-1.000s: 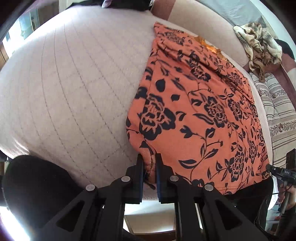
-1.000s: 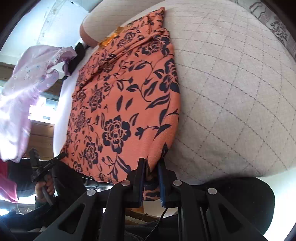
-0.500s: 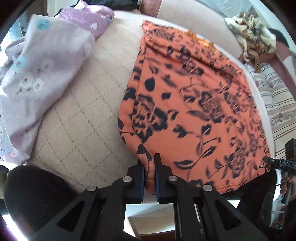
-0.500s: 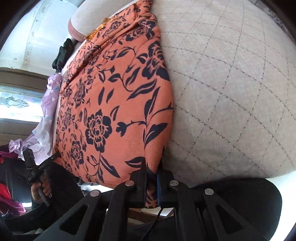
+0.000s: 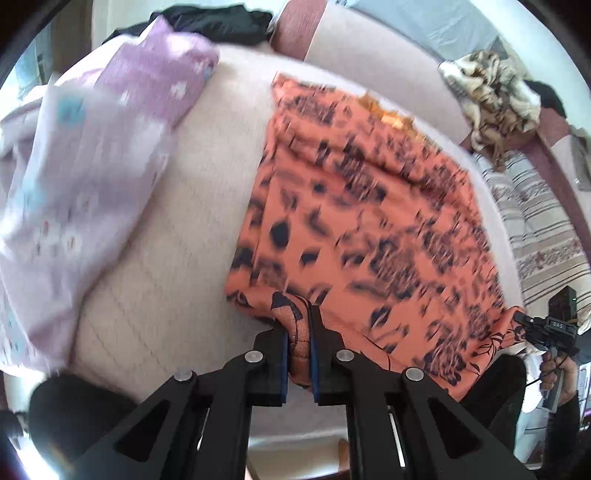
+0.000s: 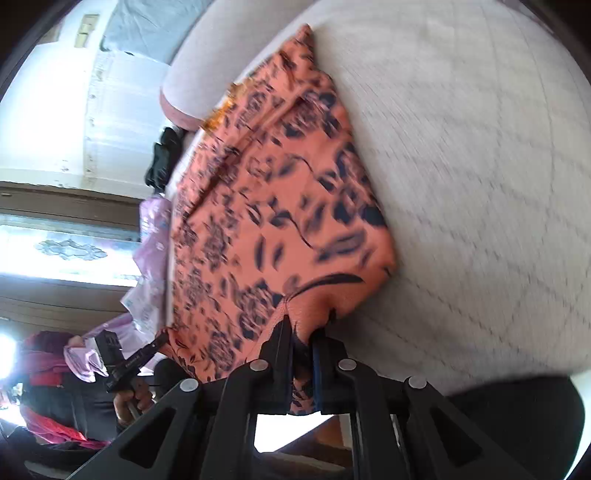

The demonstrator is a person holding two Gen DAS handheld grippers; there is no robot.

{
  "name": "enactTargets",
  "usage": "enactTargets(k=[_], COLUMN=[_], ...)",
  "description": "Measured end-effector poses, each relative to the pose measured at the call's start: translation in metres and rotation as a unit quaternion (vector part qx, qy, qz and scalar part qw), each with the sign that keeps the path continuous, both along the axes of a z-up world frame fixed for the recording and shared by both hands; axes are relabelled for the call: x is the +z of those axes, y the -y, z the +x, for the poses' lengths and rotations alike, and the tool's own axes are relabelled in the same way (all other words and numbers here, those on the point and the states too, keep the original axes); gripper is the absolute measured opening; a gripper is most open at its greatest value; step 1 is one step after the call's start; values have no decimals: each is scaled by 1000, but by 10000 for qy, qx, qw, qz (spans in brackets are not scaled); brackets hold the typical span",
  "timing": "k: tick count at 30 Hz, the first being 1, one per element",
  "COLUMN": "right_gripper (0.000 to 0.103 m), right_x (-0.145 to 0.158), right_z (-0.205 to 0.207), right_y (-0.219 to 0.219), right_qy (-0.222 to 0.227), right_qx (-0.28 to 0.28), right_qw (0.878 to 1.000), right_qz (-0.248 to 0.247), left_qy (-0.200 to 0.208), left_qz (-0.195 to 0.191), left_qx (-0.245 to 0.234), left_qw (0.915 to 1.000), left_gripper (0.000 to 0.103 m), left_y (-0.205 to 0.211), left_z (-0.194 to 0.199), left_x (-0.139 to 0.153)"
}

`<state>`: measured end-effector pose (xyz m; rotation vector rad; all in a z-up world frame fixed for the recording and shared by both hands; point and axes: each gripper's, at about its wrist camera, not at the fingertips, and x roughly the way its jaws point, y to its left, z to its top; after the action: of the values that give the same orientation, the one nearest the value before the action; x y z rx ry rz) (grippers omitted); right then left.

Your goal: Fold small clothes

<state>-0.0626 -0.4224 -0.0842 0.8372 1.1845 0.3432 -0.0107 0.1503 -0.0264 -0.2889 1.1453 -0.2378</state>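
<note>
An orange garment with a dark floral print (image 5: 362, 221) lies spread on a quilted beige cushion (image 5: 192, 221). My left gripper (image 5: 298, 325) is shut on its near left corner, the cloth bunched between the pads and lifted a little. The right wrist view shows the same orange garment (image 6: 266, 206), and my right gripper (image 6: 301, 332) is shut on the near right corner. Each gripper shows up small in the other's view, the right gripper (image 5: 532, 328) and the left gripper (image 6: 147, 350), pinching opposite ends of the near hem. Both views are motion-blurred.
A lilac garment (image 5: 92, 166) lies on the cushion to the left of the orange one. Dark clothes (image 5: 221, 22) sit at the far edge. A brown-and-cream patterned cloth (image 5: 491, 96) and a striped cushion (image 5: 535, 229) lie at the right. A person's hand (image 6: 129, 398) holds the left gripper.
Both grippers kept their grip on the near corners and pulled them up off the cushion; the hem now bunches. The left view swung so the lilac garment came into sight.
</note>
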Motion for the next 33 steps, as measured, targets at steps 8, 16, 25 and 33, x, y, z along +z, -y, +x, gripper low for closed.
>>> enactTargets(k=[8,16,25,33], right_gripper=[8,70,70,71], right_x=[86,10,40,-13], right_z=[144,298,197,125], right_y=[24,46,26,-19], right_qy=[1477,730,1533,745], right_qx=[-465,-1389,-1407,-1919], right_qw=[9872,9874,9755,9785], right_qz=[383,-216,-709,79], left_qy=[1251,444,1023,669], left_qz=[-238,931,144,-256], left_qx=[187,1146,1620,1449], left_qw=[9917,9880,9814,9868], left_gripper=[11,75,75,80], left_y=[0,6,-39,19], left_z=[159,301,207,129], left_x=[80,-29,6,-29])
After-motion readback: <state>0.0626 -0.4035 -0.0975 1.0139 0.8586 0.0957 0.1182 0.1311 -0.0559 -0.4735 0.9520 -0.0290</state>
